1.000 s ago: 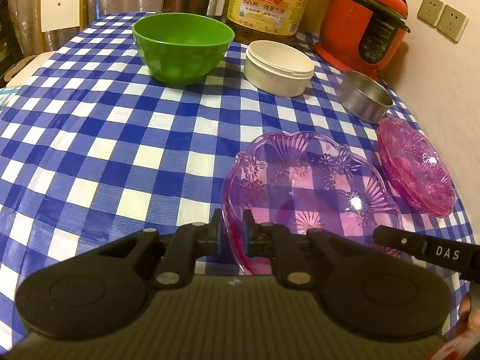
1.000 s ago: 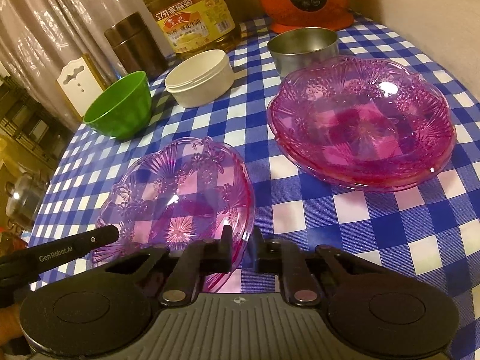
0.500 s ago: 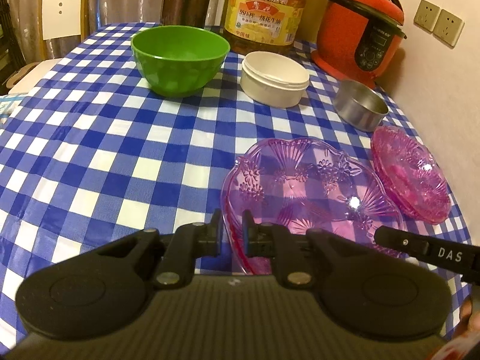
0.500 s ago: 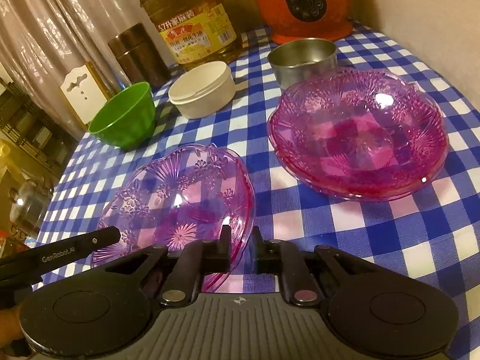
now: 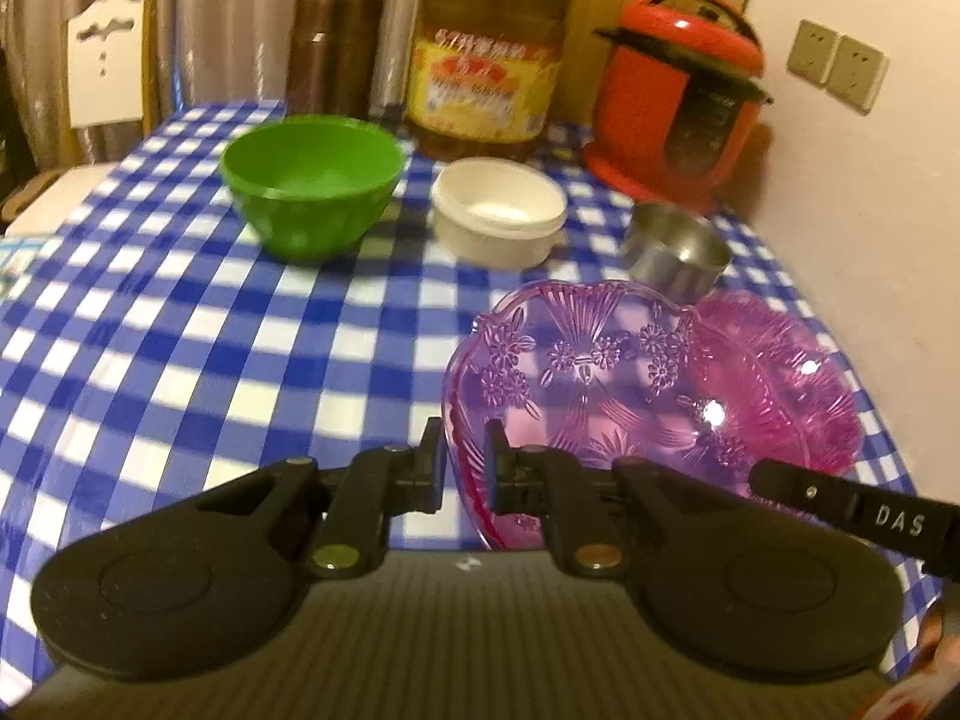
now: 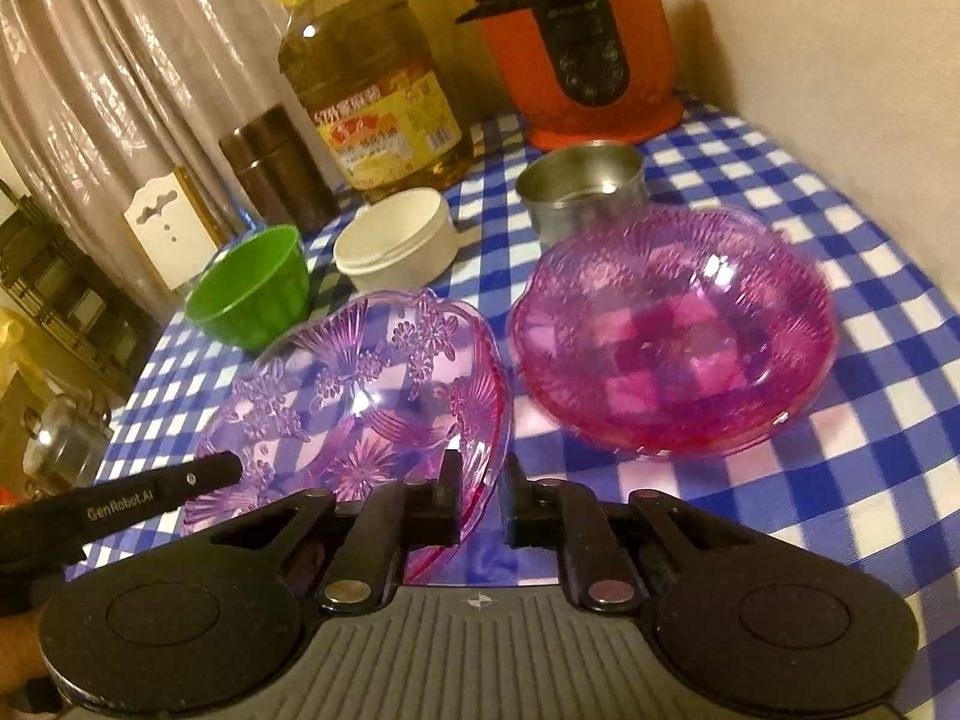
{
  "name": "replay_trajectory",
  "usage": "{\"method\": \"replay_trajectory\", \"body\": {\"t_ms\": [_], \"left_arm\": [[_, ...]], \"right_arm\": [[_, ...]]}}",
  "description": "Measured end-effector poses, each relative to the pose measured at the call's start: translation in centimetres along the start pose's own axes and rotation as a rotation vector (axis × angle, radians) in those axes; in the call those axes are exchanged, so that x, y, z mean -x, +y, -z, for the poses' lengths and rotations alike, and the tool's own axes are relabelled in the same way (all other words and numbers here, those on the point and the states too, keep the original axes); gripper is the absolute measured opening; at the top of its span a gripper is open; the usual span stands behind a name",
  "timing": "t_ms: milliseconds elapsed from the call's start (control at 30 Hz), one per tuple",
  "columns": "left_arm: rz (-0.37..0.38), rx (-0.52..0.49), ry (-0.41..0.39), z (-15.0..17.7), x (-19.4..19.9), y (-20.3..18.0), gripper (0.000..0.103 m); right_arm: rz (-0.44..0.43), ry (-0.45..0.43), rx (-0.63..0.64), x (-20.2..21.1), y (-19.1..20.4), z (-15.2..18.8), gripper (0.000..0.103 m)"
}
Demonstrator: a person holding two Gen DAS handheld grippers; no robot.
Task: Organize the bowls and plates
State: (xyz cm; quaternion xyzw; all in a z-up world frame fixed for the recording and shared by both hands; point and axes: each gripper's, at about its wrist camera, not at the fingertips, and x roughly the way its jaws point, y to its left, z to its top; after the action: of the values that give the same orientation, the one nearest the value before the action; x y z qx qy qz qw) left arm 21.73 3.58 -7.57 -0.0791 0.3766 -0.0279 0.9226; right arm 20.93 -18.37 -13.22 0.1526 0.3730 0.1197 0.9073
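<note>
A clear purple flower-patterned plate [image 5: 576,384] [image 6: 360,396] hangs tilted above the blue checked tablecloth, held from both sides. My left gripper [image 5: 465,462] is shut on its left rim. My right gripper [image 6: 483,492] is shut on its right rim; one of its fingers [image 5: 852,504] shows at the far side in the left wrist view. A stack of pink plates [image 6: 678,348] [image 5: 780,384] sits on the table just right of the held plate. Further back stand a green bowl [image 5: 312,180], a white bowl [image 5: 498,210] and a steel bowl [image 5: 675,249].
At the table's back stand a red rice cooker [image 5: 678,96], a large oil bottle [image 5: 486,54] and a brown canister [image 5: 333,54]. A white chair back [image 5: 105,66] stands beyond the far left corner. The wall [image 5: 870,210] runs close along the right side.
Both grippers have risen with the purple plate, lifting it off the cloth. Its far rim now overlaps the pink stack in the left wrist view.
</note>
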Motion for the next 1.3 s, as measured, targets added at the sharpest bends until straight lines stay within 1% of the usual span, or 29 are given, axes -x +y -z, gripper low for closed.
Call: {"method": "replay_trajectory", "body": {"t_ms": [167, 567, 833, 1067, 1300], "left_arm": [[0.03, -0.035, -0.038, -1.2, 0.5, -2.1, 0.011], [0.101, -0.147, -0.053, -2.6, -0.9, -8.6, 0.011], [0.165, -0.146, 0.004, -3.2, -3.6, -11.1, 0.011], [0.197, -0.173, 0.031, -3.9, -5.7, -12.9, 0.011], [0.213, -0.198, 0.052, -4.2, -7.9, -14.1, 0.011]], "right_arm": [[0.009, -0.041, -0.007, 1.5, -1.2, -0.7, 0.012], [0.084, -0.097, -0.061, 4.3, -5.7, -2.4, 0.012], [0.147, -0.117, -0.07, 5.2, -8.2, -3.6, 0.012], [0.182, -0.102, -0.059, 4.7, -10.1, -4.2, 0.013], [0.211, -0.078, -0.038, 3.5, -11.4, -5.6, 0.013]]}}
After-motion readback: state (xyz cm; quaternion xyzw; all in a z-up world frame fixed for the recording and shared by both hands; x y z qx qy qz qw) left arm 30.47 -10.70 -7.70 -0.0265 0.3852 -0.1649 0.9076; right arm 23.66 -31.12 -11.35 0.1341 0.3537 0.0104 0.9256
